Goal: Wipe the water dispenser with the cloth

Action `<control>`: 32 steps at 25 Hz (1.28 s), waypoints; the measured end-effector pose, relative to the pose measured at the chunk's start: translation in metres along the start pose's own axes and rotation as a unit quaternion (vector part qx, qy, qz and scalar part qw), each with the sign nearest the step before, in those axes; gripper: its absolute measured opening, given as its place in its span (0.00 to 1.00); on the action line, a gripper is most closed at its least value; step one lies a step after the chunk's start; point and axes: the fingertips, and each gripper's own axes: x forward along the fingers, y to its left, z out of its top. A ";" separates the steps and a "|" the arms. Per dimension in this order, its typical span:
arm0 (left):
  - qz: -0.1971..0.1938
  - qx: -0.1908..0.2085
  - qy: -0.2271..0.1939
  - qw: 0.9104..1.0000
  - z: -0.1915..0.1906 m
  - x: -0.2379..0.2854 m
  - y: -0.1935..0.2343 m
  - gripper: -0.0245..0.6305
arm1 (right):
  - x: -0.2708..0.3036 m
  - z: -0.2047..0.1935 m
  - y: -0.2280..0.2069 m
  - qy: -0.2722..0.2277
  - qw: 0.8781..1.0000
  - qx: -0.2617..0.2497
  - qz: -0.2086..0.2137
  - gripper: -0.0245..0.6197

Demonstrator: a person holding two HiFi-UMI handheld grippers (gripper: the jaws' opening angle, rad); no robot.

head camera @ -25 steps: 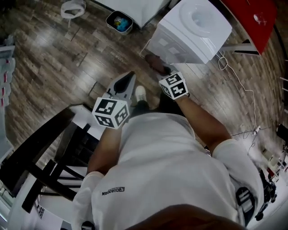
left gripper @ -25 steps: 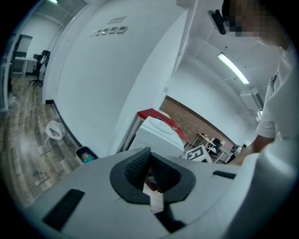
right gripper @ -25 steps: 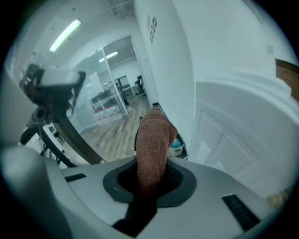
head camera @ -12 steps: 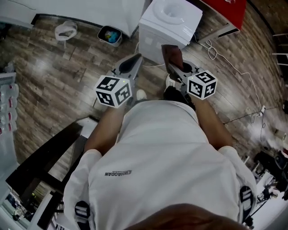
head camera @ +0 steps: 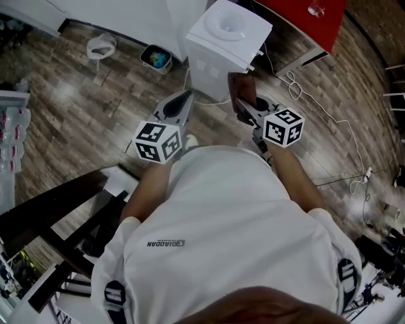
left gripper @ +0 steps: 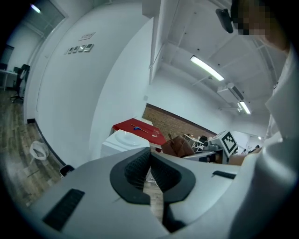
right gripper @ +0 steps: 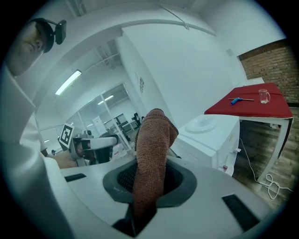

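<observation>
Swung the right tool [head camera: 244,106] across since a second ago, off the low front of the water dispenser [head camera: 228,31] and over to its right front corner. Pinching the brown cloth [right gripper: 152,154] hard between those jaws now, with the cloth standing up out of the pads and folding over at the top. Holding it near the dispenser's white side, with a gap showing in the right gripper view. Carrying the left tool [left gripper: 149,161] pressed together on nothing, pads meeting at the tips, and pointing it at the dispenser's front from the left. Standing over a wood floor [head camera: 76,95], dispenser backed against the white wall. Passing a small bin [head camera: 155,58] on the floor to its left and a red worktop [head camera: 310,19] at its right, glass [right gripper: 264,96] on top.
</observation>
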 end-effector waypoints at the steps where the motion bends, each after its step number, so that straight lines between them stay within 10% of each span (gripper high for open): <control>1: 0.006 -0.002 -0.006 1.000 -0.001 0.003 -0.010 0.03 | -0.010 0.000 0.001 0.000 1.000 -0.006 0.010 0.12; 22: -0.004 0.029 0.011 1.000 -0.052 0.107 -0.220 0.03 | -0.234 -0.028 -0.093 -0.057 0.998 0.020 -0.004 0.12; 32: -0.005 0.030 0.042 0.999 -0.052 0.154 -0.220 0.03 | -0.227 -0.017 -0.124 -0.061 0.997 0.043 0.005 0.12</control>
